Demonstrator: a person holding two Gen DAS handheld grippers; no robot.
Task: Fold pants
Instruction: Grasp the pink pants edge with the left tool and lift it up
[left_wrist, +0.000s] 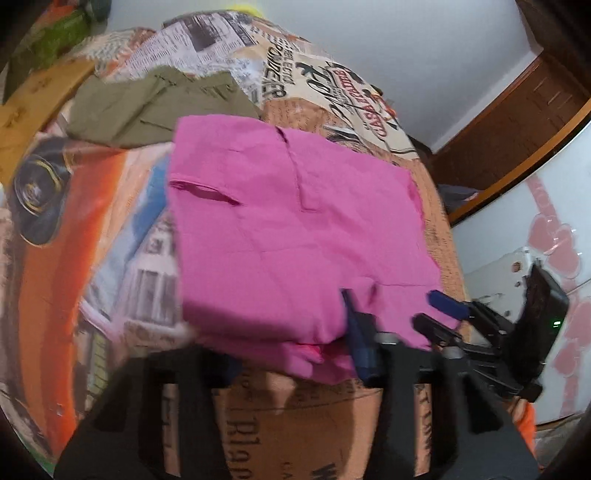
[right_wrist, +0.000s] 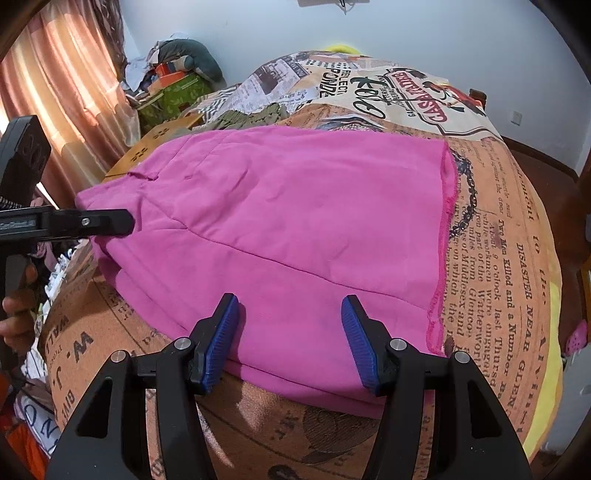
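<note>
In the left wrist view, the pink pants (left_wrist: 295, 229), folded into a flat stack, are seen lying on a bed cover (left_wrist: 325, 417) printed with newspaper text, their near edge running just above the left gripper (left_wrist: 291, 354). The picture is blurred there: one blue finger (left_wrist: 360, 343) is seen at 5 o'clock against the near edge of the pants, the other is not made out, so how far the jaws stand apart and whether cloth is caught cannot be told. An olive garment (left_wrist: 147, 107) is laid at 11 o'clock, touching the far corner of the pants. Bare cover is left at 9 o'clock and at 6 o'clock; the bed's edge falls away at 3 o'clock toward a white cabinet (left_wrist: 535, 229), with a wooden door (left_wrist: 517, 110) at 2 o'clock. In the right wrist view, the right gripper (right_wrist: 290, 339) is held partly open over the near hem of the pants (right_wrist: 295, 221), its blue pads (right_wrist: 221, 343) apart with flat cloth lying between them; nothing is pinched. The stitched side edge of the pants is seen at 3 o'clock, with open printed cover beyond it. At 9 o'clock the left gripper's black finger is seen at the pants' left edge, with a hand (right_wrist: 16, 306) below it. A curtain (right_wrist: 70, 85) and a clutter pile (right_wrist: 173, 74) are seen at 10 to 11 o'clock before a pale wall (right_wrist: 258, 26).
</note>
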